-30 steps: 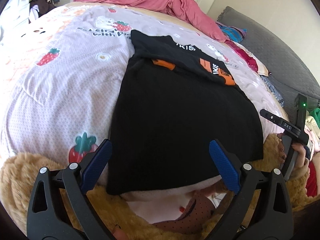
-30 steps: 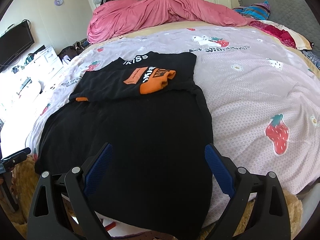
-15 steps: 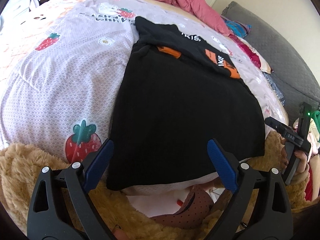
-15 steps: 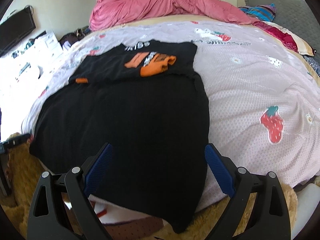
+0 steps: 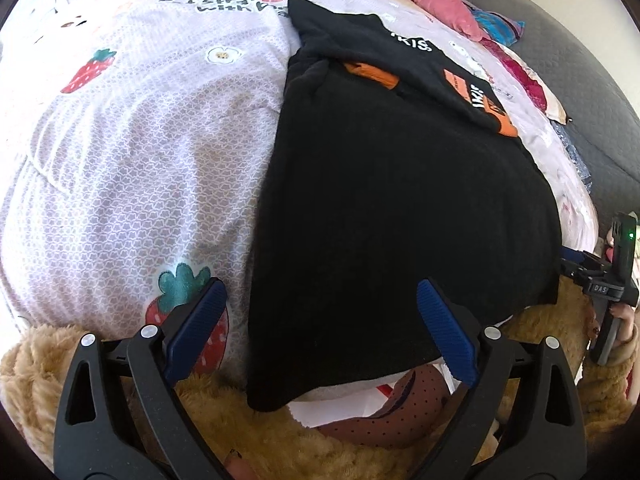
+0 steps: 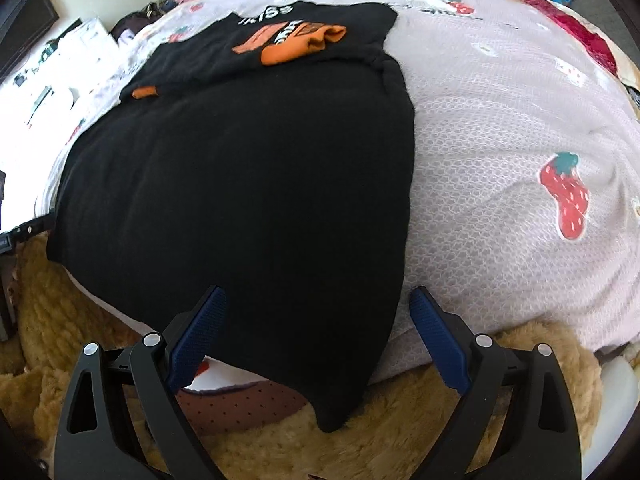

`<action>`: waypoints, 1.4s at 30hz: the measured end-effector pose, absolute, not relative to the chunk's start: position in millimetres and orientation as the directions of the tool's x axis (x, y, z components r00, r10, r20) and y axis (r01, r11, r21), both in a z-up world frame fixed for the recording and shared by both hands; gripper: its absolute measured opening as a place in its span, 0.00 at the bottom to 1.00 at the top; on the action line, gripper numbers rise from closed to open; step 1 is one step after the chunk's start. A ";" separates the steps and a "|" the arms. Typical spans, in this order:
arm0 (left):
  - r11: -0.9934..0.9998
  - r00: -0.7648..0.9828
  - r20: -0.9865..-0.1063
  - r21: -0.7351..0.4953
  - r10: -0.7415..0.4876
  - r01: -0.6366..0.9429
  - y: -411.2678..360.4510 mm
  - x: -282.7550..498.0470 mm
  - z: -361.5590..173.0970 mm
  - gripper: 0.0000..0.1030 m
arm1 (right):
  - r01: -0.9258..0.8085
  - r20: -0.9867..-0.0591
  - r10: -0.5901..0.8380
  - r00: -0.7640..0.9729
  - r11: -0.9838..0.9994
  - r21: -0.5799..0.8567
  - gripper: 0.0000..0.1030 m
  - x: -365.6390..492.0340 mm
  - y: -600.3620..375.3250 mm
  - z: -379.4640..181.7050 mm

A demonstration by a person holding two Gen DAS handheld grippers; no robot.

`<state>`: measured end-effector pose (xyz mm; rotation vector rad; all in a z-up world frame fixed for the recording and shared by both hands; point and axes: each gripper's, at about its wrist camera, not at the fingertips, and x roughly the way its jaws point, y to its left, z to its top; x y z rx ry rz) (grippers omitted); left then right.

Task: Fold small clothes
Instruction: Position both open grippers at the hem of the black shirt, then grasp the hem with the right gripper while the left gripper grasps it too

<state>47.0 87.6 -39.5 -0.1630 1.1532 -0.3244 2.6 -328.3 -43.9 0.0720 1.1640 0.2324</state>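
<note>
On the bed, both grippers hung over the black garment's (image 5: 400, 208) near hem.
Left gripper (image 5: 320, 328) and right gripper (image 6: 316, 332) stood spread, empty; next likely pinching both hem corners.

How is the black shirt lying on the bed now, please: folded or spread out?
Partly folded: the black shirt has its orange-cuffed sleeves turned in, while its body lies spread flat.

We've dropped both tools, left tool (image 5: 320, 320) and right tool (image 6: 318, 328), closer over the black garment's (image 5: 400, 200) near hem, lower frame.
</note>
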 end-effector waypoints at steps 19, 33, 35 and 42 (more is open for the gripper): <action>0.930 0.335 -0.869 -0.326 -0.365 0.170 88.9 55.4 -44.5 0.89 | -0.314 -0.770 0.478 0.424 0.874 0.369 0.09 -27.0 -338.1 -14.3; 0.882 0.231 -0.854 -0.428 -0.465 0.196 91.0 48.5 -50.2 0.51 | -0.313 -0.502 0.540 0.675 0.826 0.468 0.08 4.9 -377.9 65.7; 0.882 0.232 -0.853 -0.431 -0.467 0.190 92.9 49.2 -50.2 0.40 | -0.303 -0.485 0.543 0.685 0.818 0.488 0.08 12.1 -382.7 67.1; 0.848 0.268 -0.804 -0.493 -0.530 0.197 98.5 48.1 -39.2 0.08 | -0.298 -0.465 0.533 0.707 0.820 0.488 0.08 21.8 -379.2 67.7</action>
